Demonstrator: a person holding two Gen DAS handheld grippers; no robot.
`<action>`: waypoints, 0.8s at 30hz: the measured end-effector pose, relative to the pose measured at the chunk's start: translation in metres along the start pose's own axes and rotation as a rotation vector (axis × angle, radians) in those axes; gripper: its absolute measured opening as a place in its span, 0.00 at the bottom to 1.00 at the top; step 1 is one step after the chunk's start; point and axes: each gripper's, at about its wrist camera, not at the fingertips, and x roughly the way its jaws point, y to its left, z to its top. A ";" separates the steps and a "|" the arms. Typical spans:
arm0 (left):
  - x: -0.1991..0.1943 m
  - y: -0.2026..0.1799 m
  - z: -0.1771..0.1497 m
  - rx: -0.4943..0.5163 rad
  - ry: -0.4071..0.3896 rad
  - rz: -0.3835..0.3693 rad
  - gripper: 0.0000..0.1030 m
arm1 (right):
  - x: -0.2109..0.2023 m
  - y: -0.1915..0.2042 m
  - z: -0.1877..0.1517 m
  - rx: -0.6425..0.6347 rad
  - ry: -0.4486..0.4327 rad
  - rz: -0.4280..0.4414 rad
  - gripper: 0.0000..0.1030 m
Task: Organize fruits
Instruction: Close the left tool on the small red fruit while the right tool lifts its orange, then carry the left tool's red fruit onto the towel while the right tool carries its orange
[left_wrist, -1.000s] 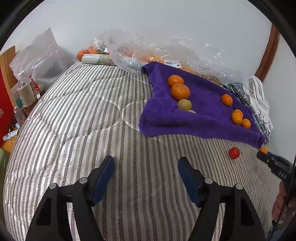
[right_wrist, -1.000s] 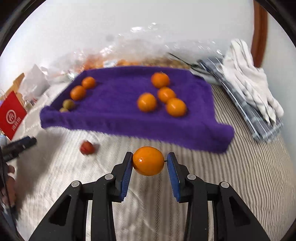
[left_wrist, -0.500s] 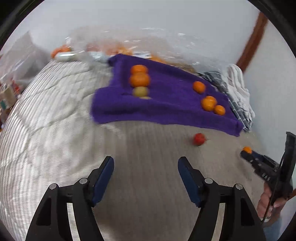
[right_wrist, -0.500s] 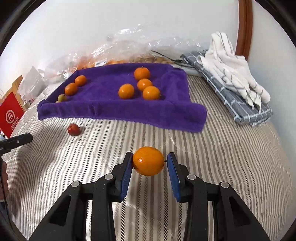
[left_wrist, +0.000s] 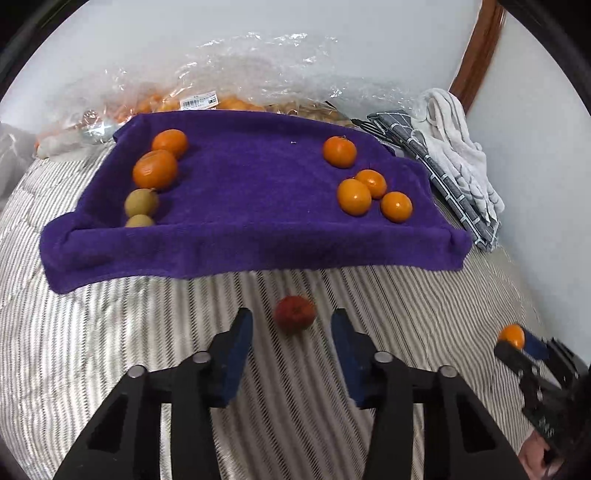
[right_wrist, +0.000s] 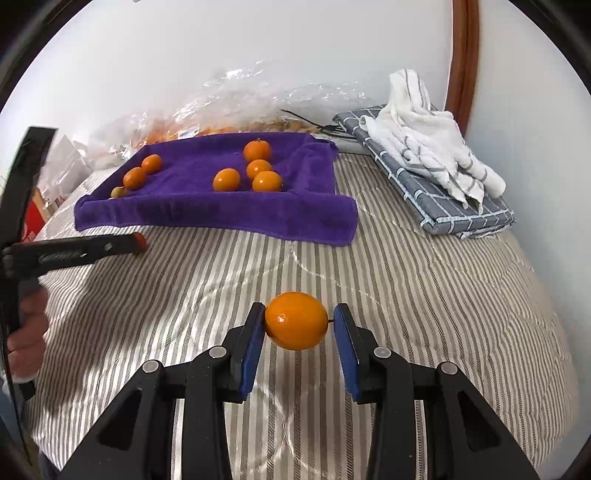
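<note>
A small red fruit (left_wrist: 294, 314) lies on the striped bedcover just in front of the purple towel tray (left_wrist: 258, 254). My left gripper (left_wrist: 291, 325) straddles it, its jaws closing, with a gap still showing on both sides of the fruit. My right gripper (right_wrist: 297, 322) is shut on an orange fruit (right_wrist: 291, 317), held above the bedcover; in the left wrist view it shows at the right edge (left_wrist: 517, 341). On the tray lie two oranges (left_wrist: 155, 169) and two greenish fruits (left_wrist: 141, 202) at the left, and several small oranges (left_wrist: 354, 196) at the right.
Clear plastic bags with more fruit (left_wrist: 229, 99) lie behind the tray against the wall. A folded grey checked cloth (right_wrist: 443, 199) with a white towel (right_wrist: 424, 133) on it sits at the right. The striped bedcover (right_wrist: 424, 280) slopes off toward the front and sides.
My left gripper swung right and in toward the red fruit, and its jaws have narrowed around it. My right gripper drew back from the tray with the orange still held.
</note>
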 end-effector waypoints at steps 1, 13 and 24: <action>0.003 -0.002 0.001 0.000 0.005 0.004 0.37 | 0.000 -0.001 -0.001 0.000 0.002 0.005 0.37; -0.020 0.002 0.000 -0.003 -0.028 0.034 0.22 | -0.003 -0.001 0.010 0.002 0.002 0.031 0.37; -0.091 0.032 0.024 -0.058 -0.122 0.049 0.22 | -0.009 0.028 0.063 -0.024 -0.050 0.093 0.37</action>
